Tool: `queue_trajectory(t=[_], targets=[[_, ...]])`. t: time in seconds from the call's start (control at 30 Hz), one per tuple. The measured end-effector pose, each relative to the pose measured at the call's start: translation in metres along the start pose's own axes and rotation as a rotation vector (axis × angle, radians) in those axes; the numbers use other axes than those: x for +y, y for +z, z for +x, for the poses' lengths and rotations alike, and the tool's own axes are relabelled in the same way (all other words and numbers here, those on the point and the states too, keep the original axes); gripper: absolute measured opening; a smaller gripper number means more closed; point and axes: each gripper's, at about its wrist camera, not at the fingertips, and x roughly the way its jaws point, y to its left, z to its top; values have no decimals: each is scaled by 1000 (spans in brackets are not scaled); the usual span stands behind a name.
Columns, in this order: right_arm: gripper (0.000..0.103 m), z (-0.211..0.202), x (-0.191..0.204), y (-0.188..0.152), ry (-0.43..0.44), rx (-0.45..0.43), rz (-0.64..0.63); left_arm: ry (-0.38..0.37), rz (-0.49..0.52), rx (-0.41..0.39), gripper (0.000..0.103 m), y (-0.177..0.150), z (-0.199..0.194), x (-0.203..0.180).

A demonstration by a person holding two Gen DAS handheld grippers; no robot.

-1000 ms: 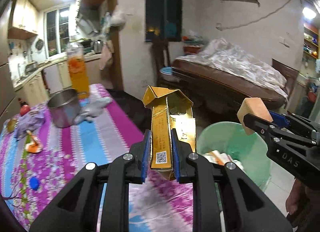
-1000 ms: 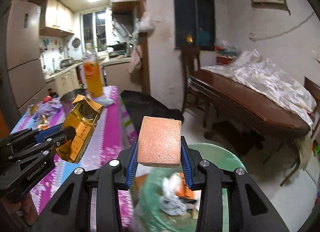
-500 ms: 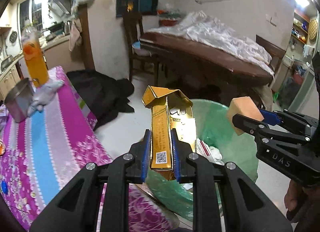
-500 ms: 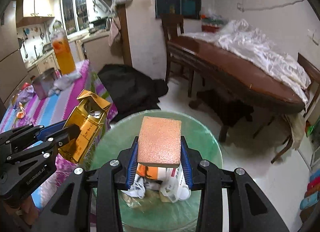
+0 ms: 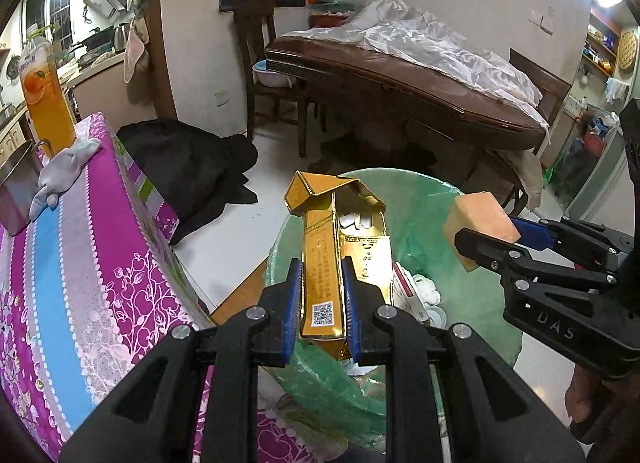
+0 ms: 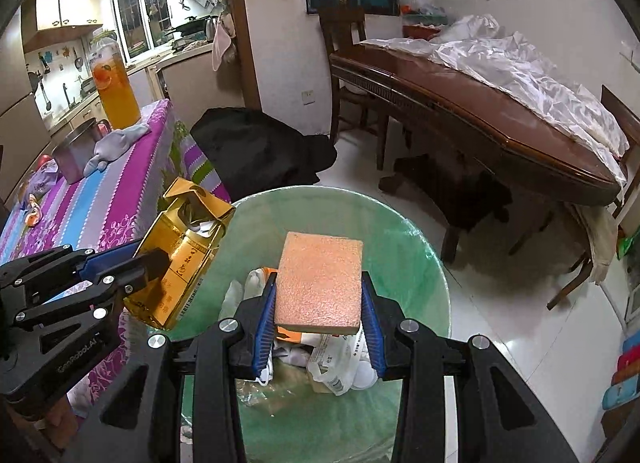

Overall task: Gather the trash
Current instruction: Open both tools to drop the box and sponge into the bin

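My left gripper (image 5: 320, 295) is shut on a crumpled gold carton (image 5: 340, 247) and holds it over the near rim of a bin lined with a green bag (image 5: 424, 199). My right gripper (image 6: 318, 313) is shut on an orange sponge (image 6: 320, 281) and holds it above the bin's (image 6: 416, 263) opening. Paper and plastic trash (image 6: 336, 355) lies inside the bin. In the right wrist view the carton (image 6: 180, 251) and the left gripper (image 6: 136, 263) sit at the bin's left edge. In the left wrist view the sponge (image 5: 480, 223) and the right gripper (image 5: 504, 239) are at the right.
A table with a purple striped cloth (image 5: 80, 247) stands left of the bin, bearing a metal pot (image 6: 74, 153), a grey rag (image 6: 116, 145) and an orange drink bottle (image 6: 114, 91). A black bundle (image 6: 260, 147) lies on the floor. A dark wooden table (image 6: 480, 111) stands at the right.
Both grippers have moved from above the table edge to over the bin and tilted down, with carton and sponge still held. The bin's inside has come into fuller view.
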Motion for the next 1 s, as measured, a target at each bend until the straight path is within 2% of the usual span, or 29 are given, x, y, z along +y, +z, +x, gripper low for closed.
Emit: queue_trajectory(t=[0.37,0.4,0.43,0.47,0.5,0.57,0.83,0.97,1.0], targets=[[39,1,1,-2,4,0,5,7,4,13,19,1,5,-2],[40,1,1,-2,6,1,6,8,3,13,19,1,5,-2],[45,1,1,-1,7,0,10,11,3,15,19,1,6,-2],[55,0,-1,-1,6,-5,14,16,1,17,26,1,6,-1],[57,-2,-3,-1,4,-13,20,21,-1,16,35,1,7,-1],[58,-4,-6,-1,-1,-22,30,30,-4,14,43,2,8,0],[59,-7,-10,-1,-7,-32,42,34,-15,15,44,0,8,4],[64,-10,-8,-1,-8,-39,42,34,-16,11,45,-1,5,6],[65,-12,-8,-1,-8,-43,43,34,-18,11,47,-1,4,7]])
